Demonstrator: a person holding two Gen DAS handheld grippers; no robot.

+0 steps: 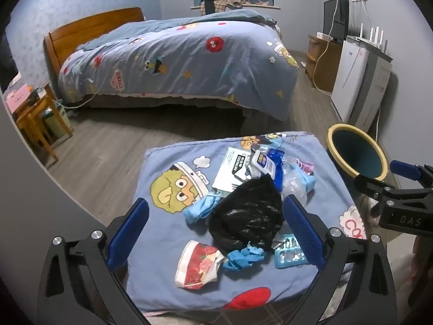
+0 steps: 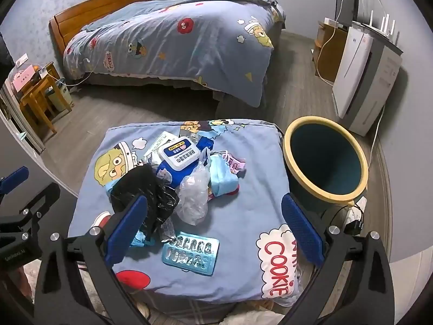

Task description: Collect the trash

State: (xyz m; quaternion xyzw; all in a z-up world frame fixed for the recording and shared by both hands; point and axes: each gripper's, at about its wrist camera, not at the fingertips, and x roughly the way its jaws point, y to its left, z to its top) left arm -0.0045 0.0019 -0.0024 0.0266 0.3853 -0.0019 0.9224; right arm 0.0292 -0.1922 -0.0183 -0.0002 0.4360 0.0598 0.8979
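Observation:
Trash lies piled on a blue cartoon cushion (image 1: 162,233) (image 2: 243,216). A crumpled black bag (image 1: 246,214) (image 2: 146,189) sits mid-pile, with a clear plastic bag (image 2: 193,192), a blue wipes pack (image 2: 181,154), a face mask (image 2: 223,178), a blister pack (image 2: 190,252) (image 1: 289,253), blue gloves (image 1: 243,257) and a red-flowered paper cup (image 1: 197,264). My left gripper (image 1: 215,211) hangs open above the black bag, touching nothing. My right gripper (image 2: 215,207) is open above the cushion, over the clear bag and blister pack. A teal bin with a yellow rim (image 2: 326,159) (image 1: 357,150) stands right of the cushion.
A bed with a blue cartoon duvet (image 1: 178,59) fills the back. A wooden stool (image 1: 35,119) stands at the left wall. White appliances (image 2: 362,81) and a wooden cabinet (image 1: 322,62) line the right wall. Cables and a power strip (image 2: 357,208) lie beside the bin.

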